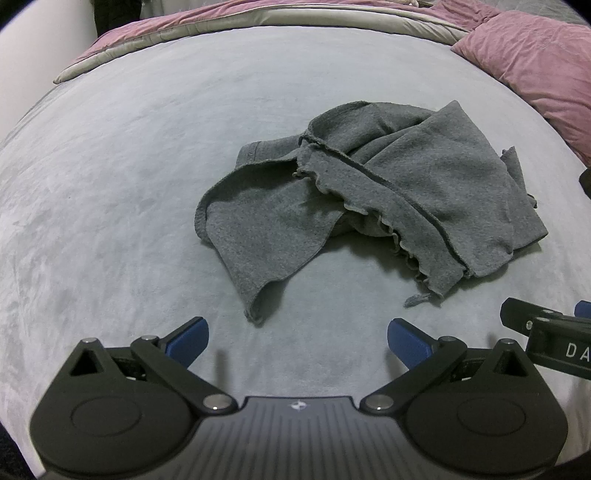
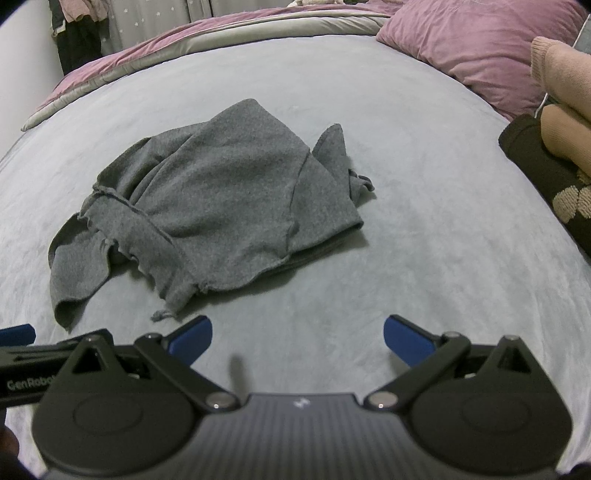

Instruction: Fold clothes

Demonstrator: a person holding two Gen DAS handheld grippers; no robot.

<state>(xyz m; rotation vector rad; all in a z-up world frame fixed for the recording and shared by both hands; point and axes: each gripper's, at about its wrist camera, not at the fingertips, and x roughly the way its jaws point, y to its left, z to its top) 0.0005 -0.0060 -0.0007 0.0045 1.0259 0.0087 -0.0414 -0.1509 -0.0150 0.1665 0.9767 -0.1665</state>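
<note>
Fabric first: the grey garment [image 1: 369,184] lies crumpled near the middle of the pale blue bedspread [image 1: 110,184], bunched over itself, and I can't tell what kind of garment it is. Its underside is hidden, a frilled raw hem curls under a fold on my left wrist view, and a small frayed tab [image 1: 417,300] trails off the near edge.

My left gripper [image 1: 297,341] hangs just short of the garment's near edge, blue fingertips [image 1: 188,338] spread wide, nothing between them, not touching cloth. My right gripper [image 2: 297,338] sits the same way, jaws wide apart and empty, with the garment ahead and to its left. Each gripper pokes into the other's view only as a cut-off black body at the frame edge, lettering clipped.

On the right wrist view, a dark patterned cloth [image 2: 546,184] with pale blobs and a beige knit item [image 2: 561,92] are cropped by the right edge; I can't make out what they are. Hanging clothes [image 2: 81,29] at top left are dim and blurred.

Room: bare bedspread all around the garment, widest to its left and in front of the right gripper. A mauve pillow [image 2: 480,48] sits at the far right, well apart, and a mauve quilt with a grey border [image 1: 184,26] runs along the far edge.
</note>
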